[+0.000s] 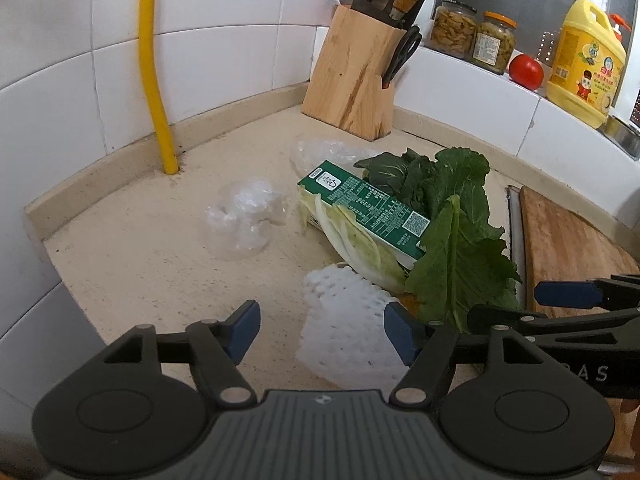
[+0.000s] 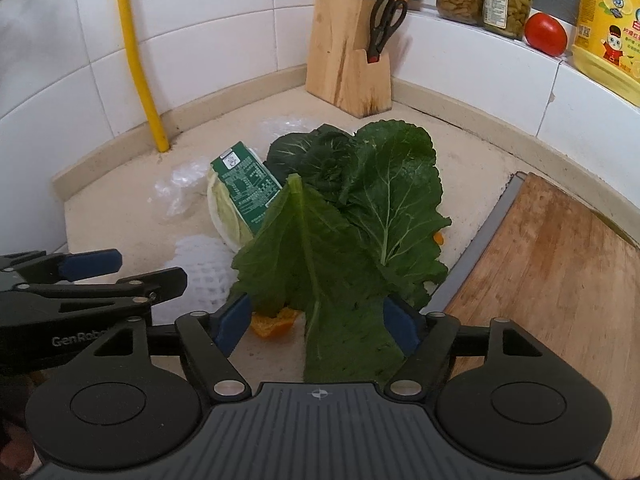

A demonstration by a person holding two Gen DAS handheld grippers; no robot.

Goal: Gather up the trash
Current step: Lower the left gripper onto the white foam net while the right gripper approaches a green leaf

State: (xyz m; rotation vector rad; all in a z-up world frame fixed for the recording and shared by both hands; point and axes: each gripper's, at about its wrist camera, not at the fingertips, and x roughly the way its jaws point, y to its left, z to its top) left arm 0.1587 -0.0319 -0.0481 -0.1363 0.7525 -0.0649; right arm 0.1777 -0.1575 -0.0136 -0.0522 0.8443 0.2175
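Observation:
A heap of trash lies on the beige counter: a green carton [image 1: 360, 208] [image 2: 246, 188] on a pale cabbage leaf [image 1: 360, 248], dark green leaves [image 1: 452, 240] [image 2: 360, 208], a white foam net [image 1: 344, 328] [image 2: 200, 276], crumpled clear plastic [image 1: 244, 216] [image 2: 180, 188] and a bit of orange peel [image 2: 274, 322]. My left gripper [image 1: 322, 330] is open around the foam net; only its right pad is at the net's edge. My right gripper [image 2: 316, 322] stands open over a long green leaf [image 2: 316, 264] that lies between its fingers, unpinched.
A wooden cutting board [image 1: 568, 248] [image 2: 552, 264] sits to the right of the heap. A knife block [image 1: 356, 76] fills the back corner, and a yellow pipe [image 1: 154, 68] runs down the tiled wall. Jars, a tomato [image 1: 526, 72] and a yellow detergent bottle [image 1: 586, 60] line the ledge.

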